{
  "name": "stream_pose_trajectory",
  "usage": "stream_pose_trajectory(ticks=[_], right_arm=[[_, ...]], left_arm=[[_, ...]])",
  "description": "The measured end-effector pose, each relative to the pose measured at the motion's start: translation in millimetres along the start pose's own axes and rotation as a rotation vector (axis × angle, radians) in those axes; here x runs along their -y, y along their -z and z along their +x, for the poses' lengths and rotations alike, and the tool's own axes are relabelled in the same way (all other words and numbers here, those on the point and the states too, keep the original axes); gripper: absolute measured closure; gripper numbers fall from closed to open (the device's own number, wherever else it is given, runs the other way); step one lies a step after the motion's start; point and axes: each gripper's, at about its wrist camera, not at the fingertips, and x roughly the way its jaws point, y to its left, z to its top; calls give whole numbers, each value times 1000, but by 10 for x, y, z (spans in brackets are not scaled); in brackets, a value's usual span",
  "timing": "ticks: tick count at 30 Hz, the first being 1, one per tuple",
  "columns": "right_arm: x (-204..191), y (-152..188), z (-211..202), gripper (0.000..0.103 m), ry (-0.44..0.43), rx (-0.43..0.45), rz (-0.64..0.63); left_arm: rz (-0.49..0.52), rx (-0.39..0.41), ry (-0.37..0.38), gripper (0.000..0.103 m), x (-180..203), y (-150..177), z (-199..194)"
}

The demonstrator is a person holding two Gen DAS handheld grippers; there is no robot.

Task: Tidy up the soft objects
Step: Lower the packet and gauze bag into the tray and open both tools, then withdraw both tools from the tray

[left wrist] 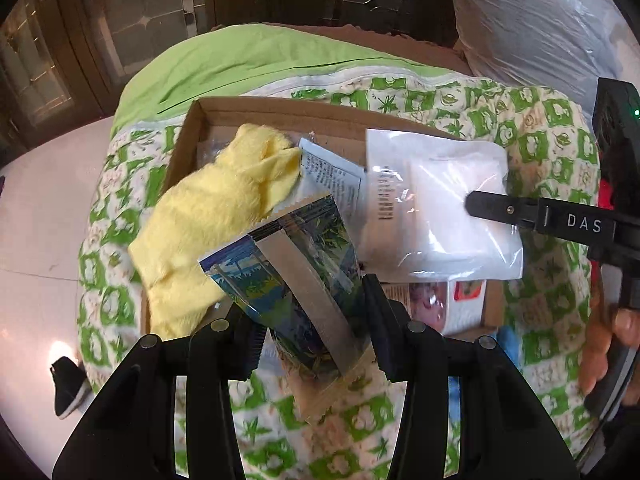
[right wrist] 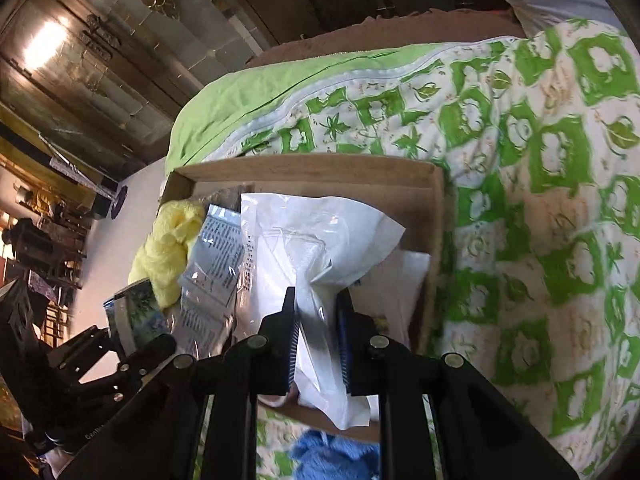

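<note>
A shallow cardboard box (left wrist: 276, 109) sits on a green-patterned quilt (left wrist: 532, 120). A yellow fluffy cloth (left wrist: 212, 216) hangs over the box's left side. My left gripper (left wrist: 304, 308) is shut on a blue-green printed pouch (left wrist: 288, 264), held over the box's near edge. My right gripper (right wrist: 316, 308) is shut on a white plastic packet (right wrist: 320, 248), held over the box (right wrist: 304, 168); the packet also shows in the left wrist view (left wrist: 436, 204). A clear sachet with printed text (left wrist: 332, 176) lies in the box between them.
A blue fluffy cloth (right wrist: 332, 456) lies on the quilt in front of the box. A printed packet (left wrist: 436, 304) lies in the box under the white packet. A big plastic bag (left wrist: 532, 20) stands behind the quilt. White floor (left wrist: 40, 220) and a black shoe (left wrist: 68, 384) are at the left.
</note>
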Motion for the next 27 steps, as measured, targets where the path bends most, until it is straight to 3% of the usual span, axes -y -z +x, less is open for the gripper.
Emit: stream_pose_trajectory(ticks=[2, 4, 6, 9, 11, 15, 17, 19, 27], right_arm=[[22, -37, 54, 75, 4, 9, 20], [48, -60, 76, 46, 16, 24, 37], [117, -63, 73, 32, 15, 51, 74], [176, -6, -37, 31, 3, 85, 96], [190, 94, -189, 23, 20, 117, 90], [82, 454, -498, 18, 63, 144, 9], [-31, 703, -584, 13, 80, 137, -55], [-107, 940, -657, 0, 103, 149, -95], [-301, 1716, -1032, 1, 152, 334, -125]], left_arm=[[1, 11, -10, 58, 13, -44, 17], [-22, 15, -6, 53, 0, -65, 21], [-31, 25, -10, 46, -19, -55, -4], [2, 65, -70, 42, 5, 14, -105], [13, 95, -91, 42, 22, 92, -207], [-2, 164, -118, 42, 48, 384, -473], [-41, 174, -103, 42, 31, 546, -565], [-81, 165, -90, 42, 23, 695, -613], [-35, 216, -150, 42, 324, 1110, -976]])
